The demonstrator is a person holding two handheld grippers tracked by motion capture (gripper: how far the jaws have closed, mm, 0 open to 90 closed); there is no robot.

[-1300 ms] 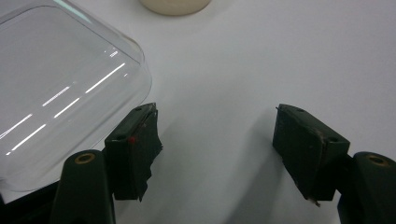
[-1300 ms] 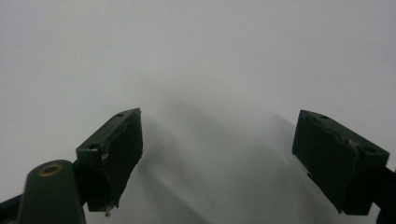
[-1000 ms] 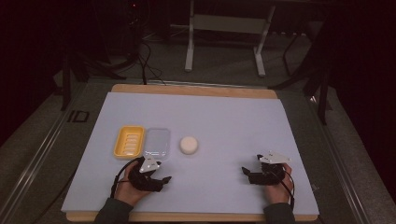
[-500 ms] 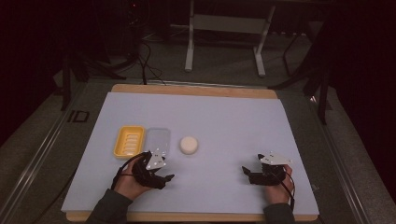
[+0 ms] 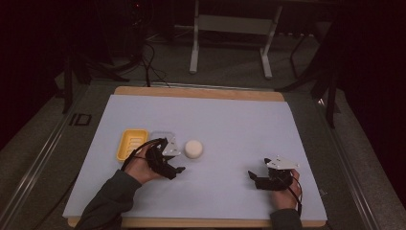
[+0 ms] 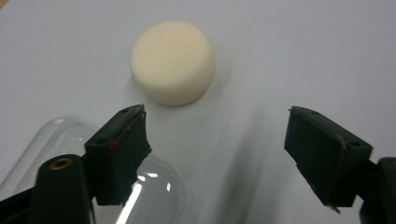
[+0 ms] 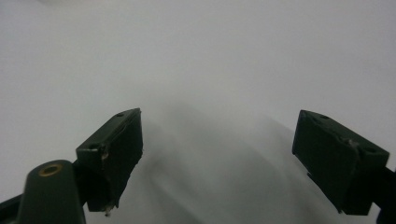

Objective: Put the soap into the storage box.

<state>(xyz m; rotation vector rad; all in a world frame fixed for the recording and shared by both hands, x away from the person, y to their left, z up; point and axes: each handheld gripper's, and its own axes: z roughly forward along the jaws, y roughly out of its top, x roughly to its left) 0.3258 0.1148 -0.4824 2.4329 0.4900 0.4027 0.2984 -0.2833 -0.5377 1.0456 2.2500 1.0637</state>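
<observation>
On the pale surface [image 5: 230, 124], your left hand-held gripper [image 6: 215, 140] hangs with its jaws spread wide and nothing between them, aimed at the cream foam puck [image 6: 173, 60] that lies just ahead on the sheet. In the high view the puck [image 5: 193, 148] sits just right of a clear lid [image 5: 160, 139] and a yellow tray [image 5: 131, 143], with the left hand-held gripper [image 5: 174, 168] near its front edge. Your right hand-held gripper [image 7: 217, 149], also wide and empty, rests well apart at the right side of the surface [image 5: 258, 179].

To take the puck cleanly, you likely want to centre it between the jaws before closing: it sits left of the midline in the left gripper view, and the left jaw hangs over the clear lid's [image 6: 70, 154] rim. Shift away from the lid, come down level, and squeeze gently, since foam of this kind probably gives under pressure.

No brand, label or writing can be read on any item; a small mark beside the surface's left edge is too small to make out.
</observation>
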